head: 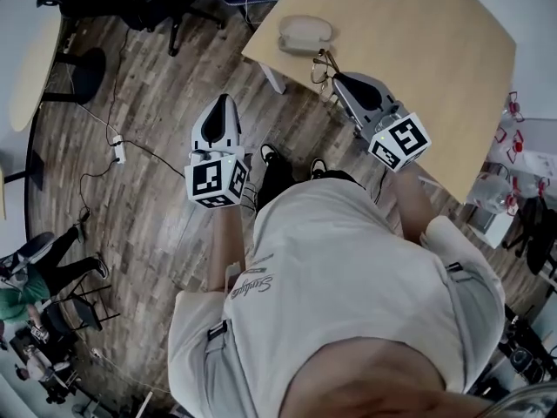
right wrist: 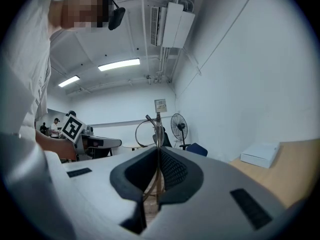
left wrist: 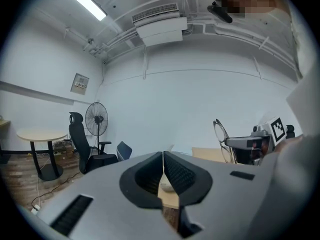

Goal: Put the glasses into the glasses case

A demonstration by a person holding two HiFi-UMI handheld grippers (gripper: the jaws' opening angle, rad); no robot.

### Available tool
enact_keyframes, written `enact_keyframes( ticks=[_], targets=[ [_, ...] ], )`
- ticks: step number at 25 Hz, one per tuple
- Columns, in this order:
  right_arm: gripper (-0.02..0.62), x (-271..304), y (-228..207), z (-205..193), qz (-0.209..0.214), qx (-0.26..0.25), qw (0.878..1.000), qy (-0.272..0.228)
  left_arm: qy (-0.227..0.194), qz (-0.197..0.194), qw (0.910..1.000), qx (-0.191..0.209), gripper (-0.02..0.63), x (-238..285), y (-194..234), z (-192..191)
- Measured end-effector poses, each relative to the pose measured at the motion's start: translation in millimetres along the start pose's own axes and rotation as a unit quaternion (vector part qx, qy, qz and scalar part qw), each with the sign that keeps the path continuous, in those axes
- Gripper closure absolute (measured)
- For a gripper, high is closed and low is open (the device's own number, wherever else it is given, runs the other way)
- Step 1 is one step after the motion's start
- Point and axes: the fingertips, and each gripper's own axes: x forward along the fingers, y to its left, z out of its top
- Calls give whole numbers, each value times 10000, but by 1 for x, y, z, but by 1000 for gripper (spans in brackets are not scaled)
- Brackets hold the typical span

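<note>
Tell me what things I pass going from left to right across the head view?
Power strip on the floor → left gripper → glasses case → right gripper. The glasses overlap both the case and the right gripper, so they are left out.

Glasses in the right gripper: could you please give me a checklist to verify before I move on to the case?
1. The glasses are held by the right gripper: ok, its jaws are shut on the frame.
2. The left gripper is free to help: ok, its jaws are together with nothing between them.
3. The glasses case is open to receive them: not ok, it looks closed.
4. The glasses case rests on the table: ok, it lies flat near the edge.
5. The arms of the glasses are folded: cannot tell.
</note>
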Motion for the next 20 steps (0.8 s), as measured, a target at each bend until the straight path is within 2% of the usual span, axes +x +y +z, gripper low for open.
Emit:
enact_keyframes(
  ticks=[10, 15, 20],
  targets=[
    [586, 78, -10, 9, -404, -104, 9991, -34, -251, -573, 9977, 246, 590, 71, 62, 44],
    [586, 108, -4, 8, -747, -136, 9971, -25, -214, -904, 9955, 205, 589, 91, 95, 45],
    [586, 116, -5, 7, -1046, -109, 9944, 63, -112, -1177, 9930, 78, 589, 116, 107, 39]
  ],
)
